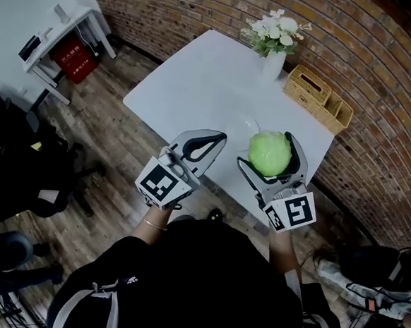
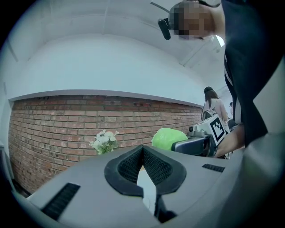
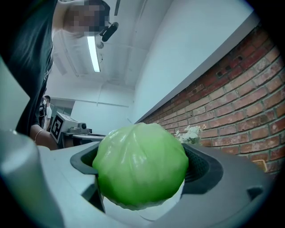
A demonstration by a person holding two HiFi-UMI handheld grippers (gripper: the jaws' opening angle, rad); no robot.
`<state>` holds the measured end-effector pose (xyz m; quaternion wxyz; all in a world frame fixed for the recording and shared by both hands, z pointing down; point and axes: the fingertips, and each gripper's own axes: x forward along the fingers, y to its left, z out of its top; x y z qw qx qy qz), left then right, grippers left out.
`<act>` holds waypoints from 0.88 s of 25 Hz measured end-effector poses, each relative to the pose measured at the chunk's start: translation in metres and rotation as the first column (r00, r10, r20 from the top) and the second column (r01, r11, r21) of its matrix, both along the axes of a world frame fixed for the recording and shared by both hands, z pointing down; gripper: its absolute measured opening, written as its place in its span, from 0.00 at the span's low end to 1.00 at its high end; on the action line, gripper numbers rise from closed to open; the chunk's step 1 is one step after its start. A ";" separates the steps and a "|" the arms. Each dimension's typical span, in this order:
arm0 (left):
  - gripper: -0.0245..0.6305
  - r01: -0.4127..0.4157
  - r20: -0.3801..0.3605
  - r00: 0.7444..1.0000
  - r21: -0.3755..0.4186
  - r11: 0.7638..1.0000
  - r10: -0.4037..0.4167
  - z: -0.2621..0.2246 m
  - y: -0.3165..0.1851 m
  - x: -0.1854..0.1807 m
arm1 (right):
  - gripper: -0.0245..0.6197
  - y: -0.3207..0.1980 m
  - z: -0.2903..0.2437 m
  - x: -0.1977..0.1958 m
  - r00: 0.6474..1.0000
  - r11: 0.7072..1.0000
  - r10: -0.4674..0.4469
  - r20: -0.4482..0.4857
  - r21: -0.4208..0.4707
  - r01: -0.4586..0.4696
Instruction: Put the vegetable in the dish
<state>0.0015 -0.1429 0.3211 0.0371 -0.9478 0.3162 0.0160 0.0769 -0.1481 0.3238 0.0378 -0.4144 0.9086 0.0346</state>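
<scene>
Gripping cabbage [image 1: 269, 155] in right claw [image 1: 271, 142], flowers [image 1: 276, 27] in vase [image 1: 273, 63], dish [image 1: 246, 120] on table [image 1: 198, 81]

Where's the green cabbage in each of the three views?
Head view: cabbage right of centre, in the right gripper.
Left gripper view: cabbage right of centre, against the brick wall.
Right gripper view: cabbage fills the centre, between the jaws.
Shared landmark: the white flowers.

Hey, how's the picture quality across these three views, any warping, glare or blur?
Head view: sharp, but the white dish nearly washes out against the white table. Left gripper view: fisheye bows the brick wall, and the corners are dark. Right gripper view: the cabbage shows soft highlights, and the ceiling light glares.
</scene>
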 end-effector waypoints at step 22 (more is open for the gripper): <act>0.04 -0.041 0.003 0.999 -0.028 0.999 0.041 0.014 -0.089 -0.020 | 0.84 -0.074 0.023 -0.025 0.999 0.999 0.025 -0.022 -0.041 -0.026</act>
